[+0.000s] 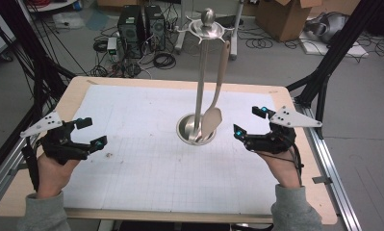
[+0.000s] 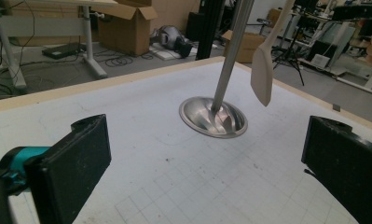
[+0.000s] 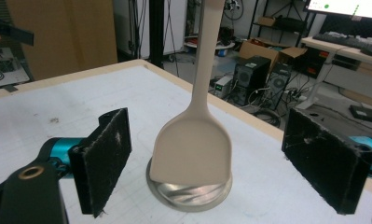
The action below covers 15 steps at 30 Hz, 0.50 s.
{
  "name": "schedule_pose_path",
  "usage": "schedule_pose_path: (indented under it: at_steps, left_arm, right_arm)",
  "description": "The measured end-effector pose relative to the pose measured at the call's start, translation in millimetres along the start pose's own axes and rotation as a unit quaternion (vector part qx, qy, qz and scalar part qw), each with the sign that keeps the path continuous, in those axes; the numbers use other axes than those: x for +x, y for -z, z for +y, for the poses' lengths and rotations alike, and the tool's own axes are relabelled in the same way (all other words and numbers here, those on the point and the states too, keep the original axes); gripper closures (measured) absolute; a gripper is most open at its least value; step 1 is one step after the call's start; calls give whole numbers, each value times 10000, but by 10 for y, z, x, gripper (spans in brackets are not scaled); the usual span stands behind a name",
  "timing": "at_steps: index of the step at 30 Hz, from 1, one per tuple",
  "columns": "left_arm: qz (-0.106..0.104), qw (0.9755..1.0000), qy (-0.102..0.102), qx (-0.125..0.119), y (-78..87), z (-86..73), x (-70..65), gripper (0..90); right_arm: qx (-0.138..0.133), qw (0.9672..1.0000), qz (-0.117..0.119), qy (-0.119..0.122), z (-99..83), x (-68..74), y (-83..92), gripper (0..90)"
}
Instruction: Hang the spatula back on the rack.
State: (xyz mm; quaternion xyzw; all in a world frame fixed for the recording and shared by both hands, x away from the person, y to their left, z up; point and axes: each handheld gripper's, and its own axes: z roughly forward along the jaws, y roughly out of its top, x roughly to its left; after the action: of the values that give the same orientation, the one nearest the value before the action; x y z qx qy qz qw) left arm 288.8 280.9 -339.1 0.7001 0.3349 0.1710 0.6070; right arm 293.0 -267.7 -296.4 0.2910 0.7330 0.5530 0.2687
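Where cables crowd the floor [image 1: 74,53], gridded table [image 1: 132,159].

Spatula [image 3: 193,149] handle cut off at top edge, stand base [image 3: 188,195] mostly hidden behind its blade, hook perhaps overhead.

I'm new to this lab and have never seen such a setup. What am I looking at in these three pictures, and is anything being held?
A person sits at a table with a hand-held gripper in each hand: left hand-held gripper, right hand-held gripper. One picture looks down from above; the other two come from cameras riding on each gripper, looking between its black jaws. On the gridded sheet stands a metal utensil stand with a beige spatula hanging from it. Both grippers are open and hold nothing.
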Motion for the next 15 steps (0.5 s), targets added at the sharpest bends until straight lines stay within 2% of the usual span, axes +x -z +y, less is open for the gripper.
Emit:
schedule_pose_path:
  at_steps: [8, 15]
  left_arm:
    - [-48, 10000, -55, -63, 18, 16, -44, 17]
    - [-65, 9999, -95, -22, 0, 12, -67, 17]
  right_arm:
    - [-138, 9999, -25, -72, -191, -19, 113, 151]
    - [-133, 9995, -35, -282, -364, -83, 157, 150]
